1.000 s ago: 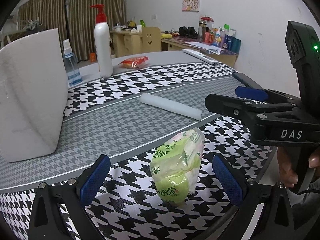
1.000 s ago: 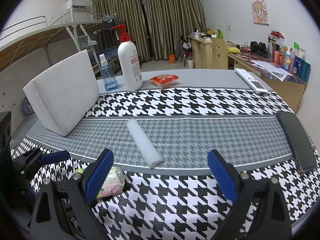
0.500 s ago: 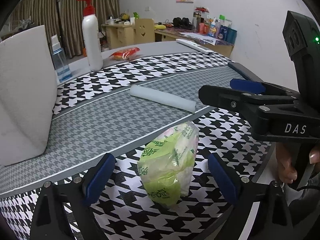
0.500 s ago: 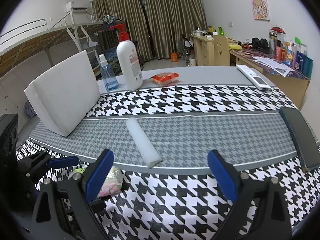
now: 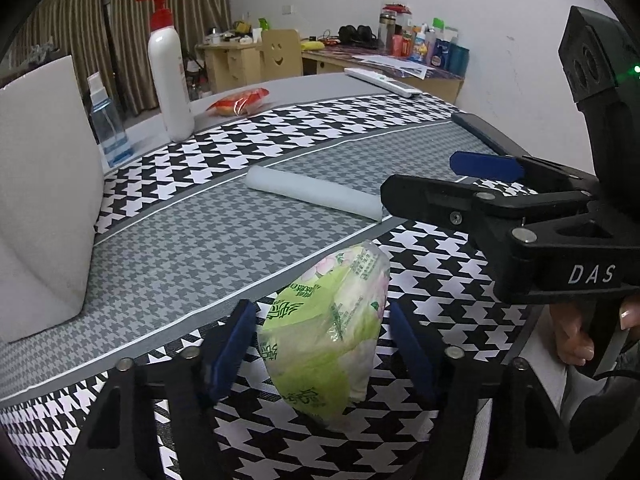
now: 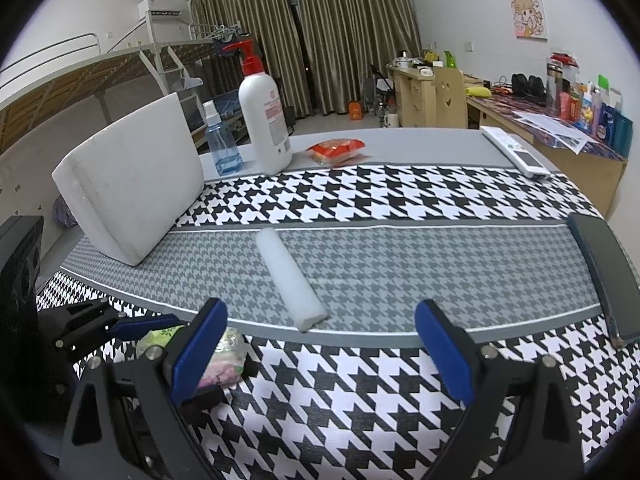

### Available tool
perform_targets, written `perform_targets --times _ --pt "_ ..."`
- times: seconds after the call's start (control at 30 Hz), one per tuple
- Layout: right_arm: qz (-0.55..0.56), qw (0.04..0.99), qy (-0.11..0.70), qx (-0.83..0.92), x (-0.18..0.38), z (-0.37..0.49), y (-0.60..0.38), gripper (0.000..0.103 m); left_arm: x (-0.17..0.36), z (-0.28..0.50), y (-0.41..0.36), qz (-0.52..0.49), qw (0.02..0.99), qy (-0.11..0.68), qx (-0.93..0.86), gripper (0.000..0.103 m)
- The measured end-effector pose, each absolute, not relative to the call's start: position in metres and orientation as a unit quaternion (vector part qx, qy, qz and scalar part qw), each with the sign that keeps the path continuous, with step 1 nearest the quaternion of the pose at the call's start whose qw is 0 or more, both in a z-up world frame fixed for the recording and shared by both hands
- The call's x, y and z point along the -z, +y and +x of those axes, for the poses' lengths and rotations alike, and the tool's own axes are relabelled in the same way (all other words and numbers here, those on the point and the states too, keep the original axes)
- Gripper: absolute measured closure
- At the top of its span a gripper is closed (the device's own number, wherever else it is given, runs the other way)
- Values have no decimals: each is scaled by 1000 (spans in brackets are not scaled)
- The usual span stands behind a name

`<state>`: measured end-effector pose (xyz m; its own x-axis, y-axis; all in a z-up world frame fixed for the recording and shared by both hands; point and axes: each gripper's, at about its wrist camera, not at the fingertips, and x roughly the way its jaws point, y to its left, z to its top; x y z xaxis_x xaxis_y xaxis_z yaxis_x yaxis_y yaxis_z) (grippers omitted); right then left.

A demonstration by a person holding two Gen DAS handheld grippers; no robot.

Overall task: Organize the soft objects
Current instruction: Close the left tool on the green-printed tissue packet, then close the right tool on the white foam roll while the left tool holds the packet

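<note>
A soft green-and-white tissue pack [image 5: 324, 340] stands on the houndstooth tablecloth [image 5: 168, 248] near the front edge. My left gripper [image 5: 322, 344] straddles it; its jaws are closing, and the blue pads [image 5: 234, 344] sit right beside the pack's sides without visibly squeezing it. In the right wrist view the pack [image 6: 228, 356] shows low left, partly behind a finger. My right gripper [image 6: 320, 356] is held open over bare cloth with nothing between its fingers, and it appears at the right of the left wrist view [image 5: 420, 178]. A white foam roll [image 6: 290, 280] lies just beyond it.
A white foam block [image 6: 132, 184] leans at the left. Behind it stand a spray bottle [image 6: 222, 144] and a pump bottle [image 6: 266, 120], with a red snack pack [image 6: 336, 150] nearby. A remote [image 6: 516, 156] and a dark flat case [image 6: 604, 276] lie at the right.
The left gripper's jaws have drawn in from wide open to close beside the tissue pack, and the pack looks nearer. The right gripper has kept still and open.
</note>
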<state>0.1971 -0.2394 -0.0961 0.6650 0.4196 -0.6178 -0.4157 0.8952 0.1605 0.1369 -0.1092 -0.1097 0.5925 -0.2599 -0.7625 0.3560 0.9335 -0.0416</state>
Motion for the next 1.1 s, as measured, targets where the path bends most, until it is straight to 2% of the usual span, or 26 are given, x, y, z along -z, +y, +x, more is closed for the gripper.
perform_targets --times 0.07,0.2,0.5,0.87,1.03,1.1 --pt "2 910 343 -233 97 198 -237 6 110 137 -107 55 891 415 174 48" --pt "-5 907 348 -238 98 198 -232 6 109 136 -104 48 891 415 176 54" --pt "-31 902 359 -236 99 200 -218 7 103 131 -87 30 898 407 164 55" --pt "-45 886 398 -232 109 218 -210 31 100 127 -69 11 903 404 146 55" --pt "-54 882 403 -236 110 222 -206 35 99 127 -64 4 905 401 140 55" --pt "-54 878 410 -240 112 224 -204 43 99 126 -62 2 906 401 138 55"
